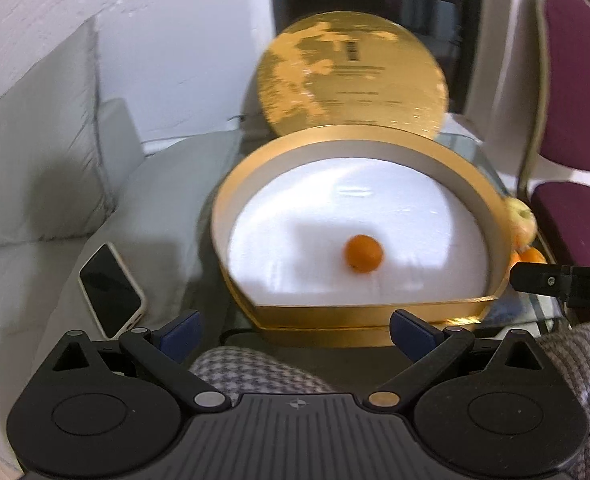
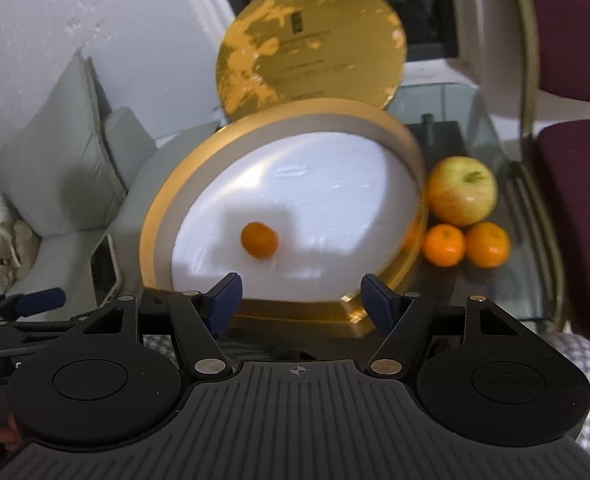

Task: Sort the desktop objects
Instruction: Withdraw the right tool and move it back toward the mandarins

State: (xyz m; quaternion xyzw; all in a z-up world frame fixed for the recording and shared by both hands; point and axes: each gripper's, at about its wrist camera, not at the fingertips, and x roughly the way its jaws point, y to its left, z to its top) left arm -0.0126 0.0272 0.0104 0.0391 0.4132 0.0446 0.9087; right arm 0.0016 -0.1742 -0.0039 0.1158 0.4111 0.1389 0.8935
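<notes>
Gold rims the round box (image 1: 359, 236) that fills the left wrist view, with one small orange (image 1: 364, 253) lying on its white lining, toward 5 o'clock of the floor. The left gripper (image 1: 295, 330) hangs just short of the near wall, its jaws spread wide and empty. A phone (image 1: 111, 290) lies at 9 o'clock of the box, off the glass counter (image 1: 461, 136).

From the right wrist view, the right gripper (image 2: 298, 300) likewise has its jaws spread with nothing between them, poised at the box's 6 o'clock edge. An apple (image 2: 462, 191) and two mandarins (image 2: 444, 245) (image 2: 488, 244) sit at 3 o'clock of the box, close beside its wall, the gold lid (image 2: 311, 54) propped at 12 o'clock.

My judgement: the next fruit belongs to the right gripper. Swing toward 3 o'clock, straddle one mandarin across its widest part, and close gently, since the neighbours touch and could roll on glass.
</notes>
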